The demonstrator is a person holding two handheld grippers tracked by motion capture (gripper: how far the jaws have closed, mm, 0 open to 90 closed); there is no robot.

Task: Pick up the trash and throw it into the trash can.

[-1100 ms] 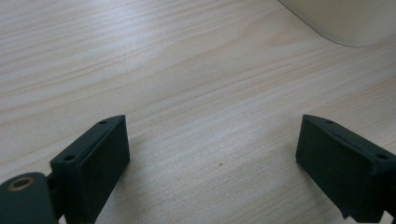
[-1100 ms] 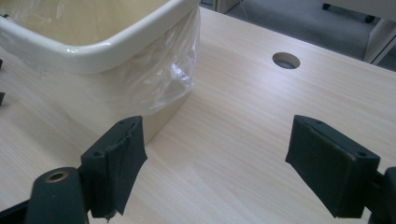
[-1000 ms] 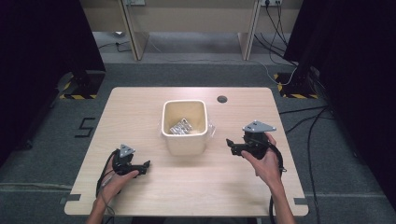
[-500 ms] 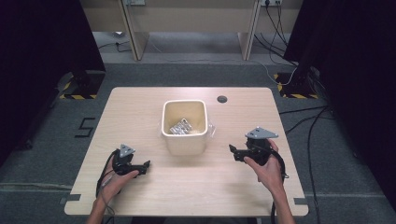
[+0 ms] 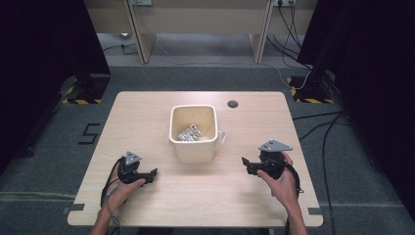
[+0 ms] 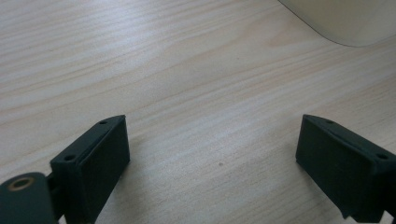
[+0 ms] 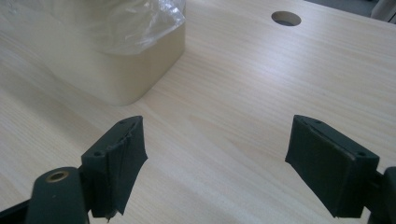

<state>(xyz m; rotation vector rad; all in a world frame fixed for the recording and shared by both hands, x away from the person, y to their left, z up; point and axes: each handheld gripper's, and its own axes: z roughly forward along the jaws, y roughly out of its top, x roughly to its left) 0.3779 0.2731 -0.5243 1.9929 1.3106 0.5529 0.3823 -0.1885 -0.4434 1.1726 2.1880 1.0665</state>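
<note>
Bin (image 5: 193,131), cream and plastic-lined, is sitting mid-counter (image 5: 147,117) between both tools: left hand-held gripper (image 5: 149,175) is resting near its front-left, right hand-held gripper (image 5: 246,165) hovering front-right, each well apart from it, jaws spread wide, gripping nothing.

Left black two-jaw gripper (image 5: 152,172): compact dark body, small grey three-cornered plate on top, thin black cable looping off rear toward table edge. Left bare hand (image 5: 120,188), forearm uncovered, no sleeve visible.

Right black two-jaw gripper (image 5: 246,163): same dark body, larger grey three-cornered plate with small holes, black cable curving past wrist. Right bare hand (image 5: 280,182), forearm uncovered.

Gripper views: jaws flat, rectangular, matte black, two small screw holes along top edge of each; brass-coloured ring at lower-left pivot. Right gripper's left pad edge looks frayed.
</note>
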